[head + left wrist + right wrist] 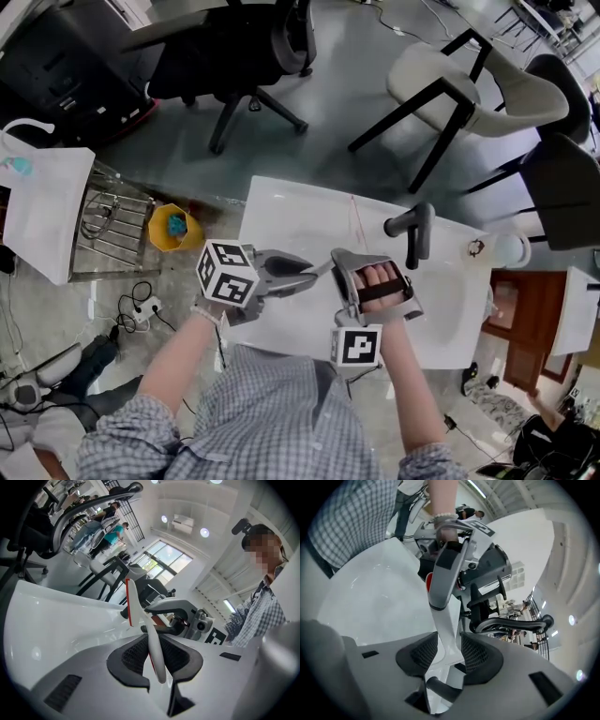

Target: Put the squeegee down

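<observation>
**Only one grip left on the squeegee (151,644)**

The left gripper (154,660) clamps one end; the long axis runs straight across to the right gripper (451,656), whose jaws stand released around the other end, above the white surface (281,211)

The squeegee (153,648) has a narrow white blade with a red edge strip. Its white handle (447,634) carries a grey grip sleeve. The left gripper (157,659) pinches the blade, which points toward 11 o'clock. The handle end sits loose between the parted jaws of the right gripper (450,656).
</observation>
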Available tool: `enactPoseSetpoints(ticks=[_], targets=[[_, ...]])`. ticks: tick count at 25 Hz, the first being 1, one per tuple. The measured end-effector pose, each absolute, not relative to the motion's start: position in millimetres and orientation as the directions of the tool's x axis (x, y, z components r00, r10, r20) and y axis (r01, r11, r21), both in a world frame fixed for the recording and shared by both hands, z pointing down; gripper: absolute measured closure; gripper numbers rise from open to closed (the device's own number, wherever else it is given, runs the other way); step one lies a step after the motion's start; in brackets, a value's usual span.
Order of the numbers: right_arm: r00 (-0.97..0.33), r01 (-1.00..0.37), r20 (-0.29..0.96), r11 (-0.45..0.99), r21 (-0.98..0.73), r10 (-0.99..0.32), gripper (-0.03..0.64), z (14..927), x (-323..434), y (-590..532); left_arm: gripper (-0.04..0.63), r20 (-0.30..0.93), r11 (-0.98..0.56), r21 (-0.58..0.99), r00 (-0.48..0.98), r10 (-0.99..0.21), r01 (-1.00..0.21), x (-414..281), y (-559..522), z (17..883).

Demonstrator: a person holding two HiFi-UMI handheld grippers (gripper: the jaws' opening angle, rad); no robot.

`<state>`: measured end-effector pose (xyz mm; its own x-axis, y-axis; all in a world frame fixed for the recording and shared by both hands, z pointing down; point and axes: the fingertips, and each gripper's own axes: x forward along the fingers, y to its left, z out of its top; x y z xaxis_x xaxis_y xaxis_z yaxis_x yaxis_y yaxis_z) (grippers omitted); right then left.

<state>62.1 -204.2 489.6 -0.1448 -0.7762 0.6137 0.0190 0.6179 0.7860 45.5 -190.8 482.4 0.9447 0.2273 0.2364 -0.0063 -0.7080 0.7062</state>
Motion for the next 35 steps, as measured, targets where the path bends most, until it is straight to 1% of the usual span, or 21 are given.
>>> enactPoseSetpoints(ticks=[4,5,6,10,14,19,21,23,35], targets=[[-0.147,0.057,0.636,0.635,0.770,-0.758,0.483,498.7,60.0,-202.9,0.520,0.229,-0.701,0.713,0.944,0.237,0.003,46.0,-188.6,484.0],[-0.144,0.073,0.638,0.634,0.770,-0.757,0.490,500.8,61.0,-203.2,0.520,0.228,-0.701,0.713,0.944,0.238,0.005,46.5,-188.5,484.2],[-0.140,0.089,0.639,0.633,0.769,-0.757,0.514,502.8,62.0,-203.5,0.520,0.228,-0.702,0.712,0.944,0.238,0.005,47.1,-188.8,484.7],[-0.120,0.112,0.656,0.646,0.755,-0.745,0.520,509.3,64.5,-204.8,0.520,0.237,-0.712,0.702,0.944,0.230,-0.002,48.6,-190.6,487.1],[-0.109,0.096,0.677,0.670,0.736,-0.728,0.522,513.5,65.6,-205.9,0.515,0.248,-0.729,0.684,0.949,0.193,-0.030,48.5,-194.5,487.1],[-0.095,0.055,0.687,0.686,0.726,-0.720,0.523,515.0,65.8,-210.9,0.512,0.315,-0.792,0.603,0.942,0.118,-0.102,45.9,-203.1,490.0],[-0.089,0.040,0.691,0.691,0.722,-0.717,0.524,515.7,65.5,-213.5,0.492,0.325,-0.804,0.582,0.941,0.088,-0.126,43.0,-207.6,490.4],[-0.077,0.026,0.697,0.697,0.716,-0.713,0.525,517.2,66.9,-215.9,0.488,0.334,-0.811,0.566,0.941,0.059,-0.150,39.2,-212.3,491.2],[-0.016,-0.067,0.708,0.708,0.703,-0.706,0.529,526.5,70.8,-237.1,0.483,0.352,-0.792,0.546,0.933,-0.079,-0.273,13.2,-241.7,497.2]])
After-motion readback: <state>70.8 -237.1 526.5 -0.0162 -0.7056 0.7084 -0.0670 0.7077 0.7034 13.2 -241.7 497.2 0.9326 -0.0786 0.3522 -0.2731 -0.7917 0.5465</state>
